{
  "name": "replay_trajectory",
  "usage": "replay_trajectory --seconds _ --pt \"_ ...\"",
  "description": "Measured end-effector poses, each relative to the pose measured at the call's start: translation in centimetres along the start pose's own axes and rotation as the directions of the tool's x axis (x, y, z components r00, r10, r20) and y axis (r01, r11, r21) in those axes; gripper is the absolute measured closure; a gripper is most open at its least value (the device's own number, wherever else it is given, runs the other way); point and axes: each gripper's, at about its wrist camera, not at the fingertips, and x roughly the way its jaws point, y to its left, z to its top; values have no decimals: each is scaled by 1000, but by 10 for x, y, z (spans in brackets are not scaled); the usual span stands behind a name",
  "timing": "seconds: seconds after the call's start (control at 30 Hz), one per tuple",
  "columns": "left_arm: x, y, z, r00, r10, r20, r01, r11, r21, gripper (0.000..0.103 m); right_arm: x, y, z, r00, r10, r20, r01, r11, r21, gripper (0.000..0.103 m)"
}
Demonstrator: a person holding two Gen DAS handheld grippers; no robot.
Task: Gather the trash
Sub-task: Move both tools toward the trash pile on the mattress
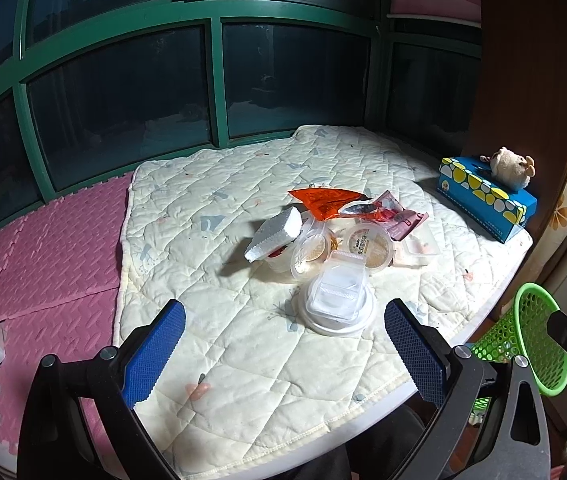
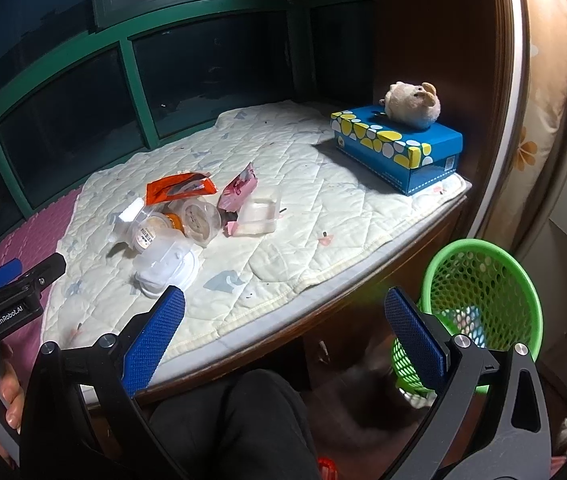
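From the left wrist, the left gripper [image 1: 285,354] hangs with its blue-padded jaws spread wide and nothing between them, just short of a heap of trash on the cream quilted mat [image 1: 219,280]. Nearest the jaws in that heap sits a clear plastic clamshell box [image 1: 337,296] on a round white lid [image 1: 339,322]. Behind the clamshell lie a white foam block [image 1: 273,238], two round clear cups with tan labels [image 1: 367,246] and, farthest back, an orange foil wrapper [image 1: 321,200] beside a pink wrapper [image 1: 401,220]. Well right of the heap stands a blue tissue box with yellow and white dots [image 1: 483,196], a small beige plush animal [image 1: 509,168] on top. The green mesh plastic basket [image 1: 531,340] shows off the mat's right edge, and pink foam floor tiles [image 1: 43,248] lie to the mat's left.

From the right wrist, the right gripper [image 2: 285,344] is likewise wide open and empty — held off the mat's near edge, above a dark trouser knee [image 2: 235,420]. The heap lies on the mat left of centre, the clamshell [image 2: 163,260] at its near side. The green basket [image 2: 483,304] stands below the mat's edge, just behind the right-hand finger; something pale lies inside it, too dim to identify. The left gripper's black body [image 2: 7,300] enters at the mat's left, with a hand [image 2: 7,396] beneath it.
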Motion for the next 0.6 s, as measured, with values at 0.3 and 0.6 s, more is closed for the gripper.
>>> replay_trajectory --seconds 0.3,0.6 --pt "3 -4 1 1000 -8 -12 8 1000 6 6 1 -2 0 1000 -4 -4 4 1000 3 4" --pt "5 -4 1 1000 -12 -19 12 1000 1 6 3 -2 -2 1000 -4 -9 4 1000 8 4"
